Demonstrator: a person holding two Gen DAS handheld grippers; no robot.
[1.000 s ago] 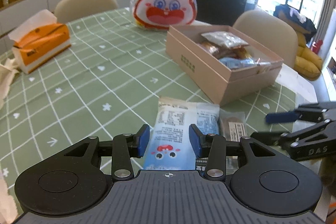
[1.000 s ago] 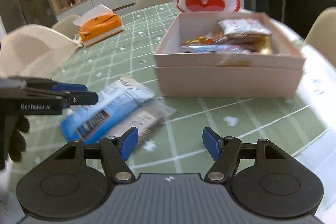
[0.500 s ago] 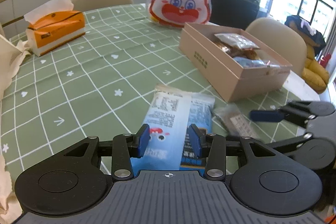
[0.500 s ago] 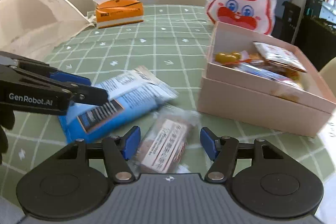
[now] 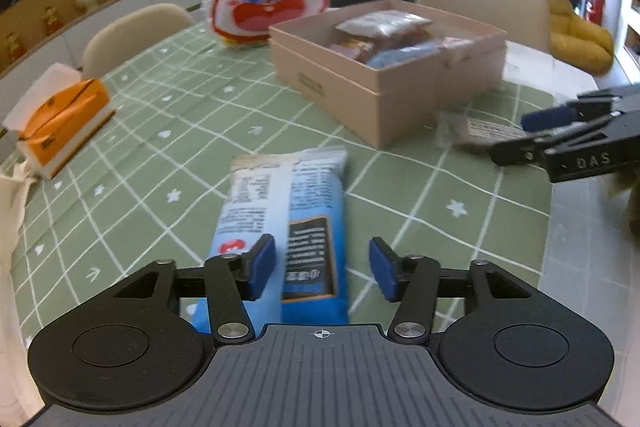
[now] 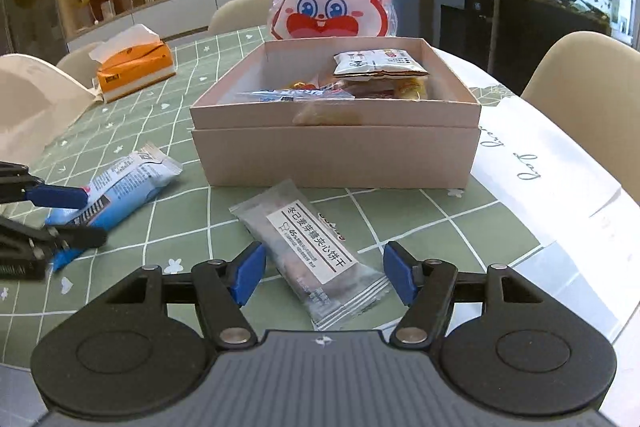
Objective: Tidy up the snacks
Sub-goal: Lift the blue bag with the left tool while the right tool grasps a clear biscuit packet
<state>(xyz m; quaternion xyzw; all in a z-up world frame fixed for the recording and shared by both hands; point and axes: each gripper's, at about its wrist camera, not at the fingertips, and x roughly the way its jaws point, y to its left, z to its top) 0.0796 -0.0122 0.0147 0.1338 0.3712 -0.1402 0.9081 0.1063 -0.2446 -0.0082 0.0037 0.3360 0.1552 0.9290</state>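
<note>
Green checked tablecloth (image 6: pixel 168 115) holds tissue box (image 6: pixel 134 71), rabbit bag (image 6: pixel 332 7).

Both grippers shift; left jaws widen

The left gripper (image 5: pixel 322 267) is opening, its pads now clear of the blue packet (image 5: pixel 288 223) they pinched before. The right gripper (image 6: pixel 324 277) has swung from beside the grey packet (image 6: pixel 310 251) to straddle it, jaws opening slightly.

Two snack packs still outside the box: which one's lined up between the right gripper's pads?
The grey clear-wrapped biscuit pack with the white label. It lies in front of the box, between the right gripper pads, untouched. The blue pack lies by the left gripper.
</note>
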